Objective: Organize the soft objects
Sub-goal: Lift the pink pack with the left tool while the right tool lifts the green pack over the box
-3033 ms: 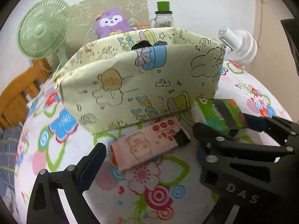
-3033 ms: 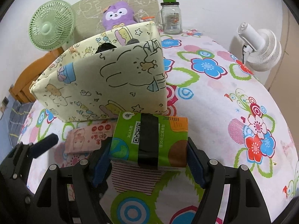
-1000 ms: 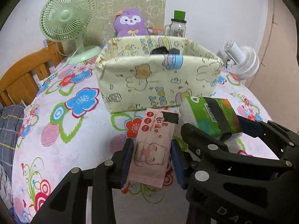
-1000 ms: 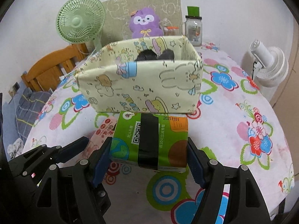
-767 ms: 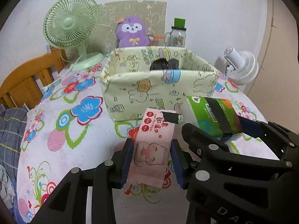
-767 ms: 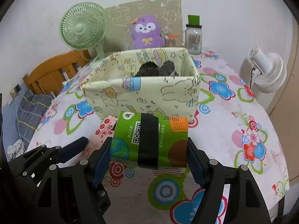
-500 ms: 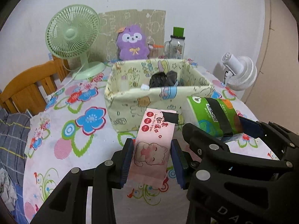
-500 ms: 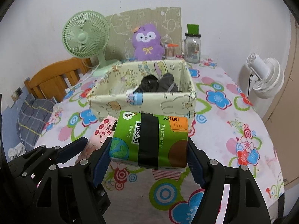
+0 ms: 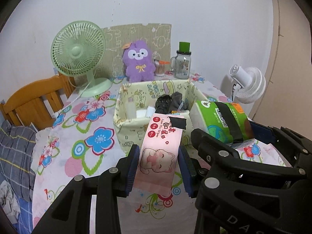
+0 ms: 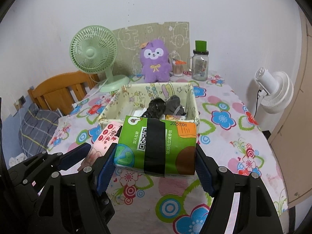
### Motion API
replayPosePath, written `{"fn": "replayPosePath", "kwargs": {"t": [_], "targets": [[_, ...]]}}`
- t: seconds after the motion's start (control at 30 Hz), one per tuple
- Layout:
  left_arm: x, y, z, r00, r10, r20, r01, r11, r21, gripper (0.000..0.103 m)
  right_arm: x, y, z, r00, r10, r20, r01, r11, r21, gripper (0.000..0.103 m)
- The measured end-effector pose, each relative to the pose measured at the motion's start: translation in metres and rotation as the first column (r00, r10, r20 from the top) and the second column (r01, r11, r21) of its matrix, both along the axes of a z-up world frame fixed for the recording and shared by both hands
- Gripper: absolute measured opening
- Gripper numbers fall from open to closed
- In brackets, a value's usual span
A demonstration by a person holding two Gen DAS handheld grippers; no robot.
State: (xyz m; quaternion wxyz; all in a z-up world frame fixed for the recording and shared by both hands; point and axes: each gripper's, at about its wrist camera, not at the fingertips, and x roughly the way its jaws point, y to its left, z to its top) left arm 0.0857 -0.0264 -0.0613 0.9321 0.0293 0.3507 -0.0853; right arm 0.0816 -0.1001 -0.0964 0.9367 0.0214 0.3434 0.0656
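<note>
Left gripper (image 9: 159, 167): jaws partly closed, pads clamped on both long edges of the pink wipes pack (image 9: 159, 152). Pack is held lengthwise along the fingers, its front end projecting past the tips toward the bin (image 9: 124, 124). Likely reason: an edge grip keeps a soft, flat pack from folding and lets the front end go in first.

Right gripper (image 10: 155, 163): jaws about half open, closed on the short ends of the green tissue pack (image 10: 156, 146), broad face up. Grip spans the pack's full width, so the wide jaw gap means a wide load, not a free jaw. Black tape strip runs across the pack's middle.

Both packs are clear of the tablecloth (image 10: 224, 117), side by side, just short of the bin's near wall and above its rim. Judged: carry phase, release into the bin not yet done.

Bin sits mid-table; open top w/ dark bundles (image 10: 156, 105) at the back right and white items (image 9: 144, 113) on the floor.

Hidden / unclear:
- Bin near wall and part of the floor are blocked by the packs in both views.
- Undersides of both packs not visible.
- Dark bundles: type cannot be told.
- Free floor space in the bin: only the left part shows.
- Person's hands: out of view.
</note>
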Motion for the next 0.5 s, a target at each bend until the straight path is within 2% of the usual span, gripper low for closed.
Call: {"fn": "replayPosePath", "kwargs": {"t": [0.5], "targets": [[0.007, -0.004, 0.022, 0.999, 0.003, 0.05, -0.003, 1.0, 0.006, 0.041, 0.003, -0.005, 0.026, 0.998, 0.0, 0.056, 0.0, 1.0, 0.005, 0.076]]}}
